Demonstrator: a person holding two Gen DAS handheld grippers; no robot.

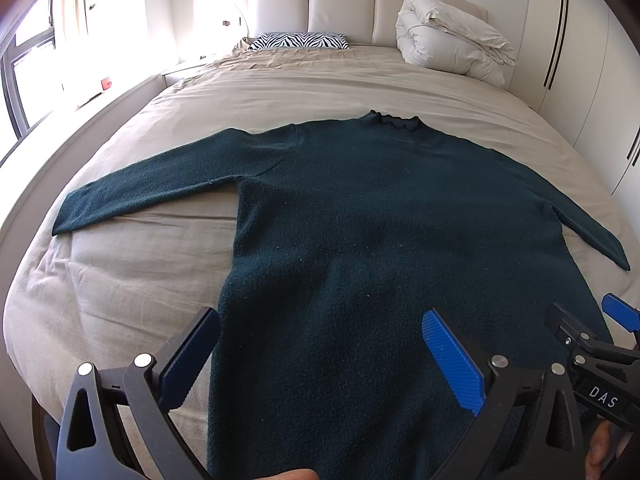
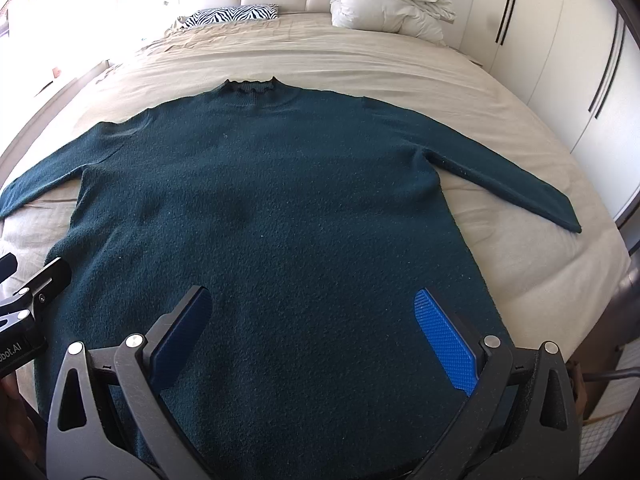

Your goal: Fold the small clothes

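Note:
A dark teal knit sweater lies flat on the bed, front down or up I cannot tell, collar far from me and both sleeves spread out to the sides. My left gripper hovers open over the sweater's lower left part, its left finger just outside the side edge. My right gripper hangs open above the lower right part of the body, with nothing between its fingers. The right gripper also shows at the right edge of the left wrist view.
The bed has a beige sheet. A zebra-print pillow and a bundled white duvet sit by the padded headboard. White wardrobe doors stand to the right, a window to the left.

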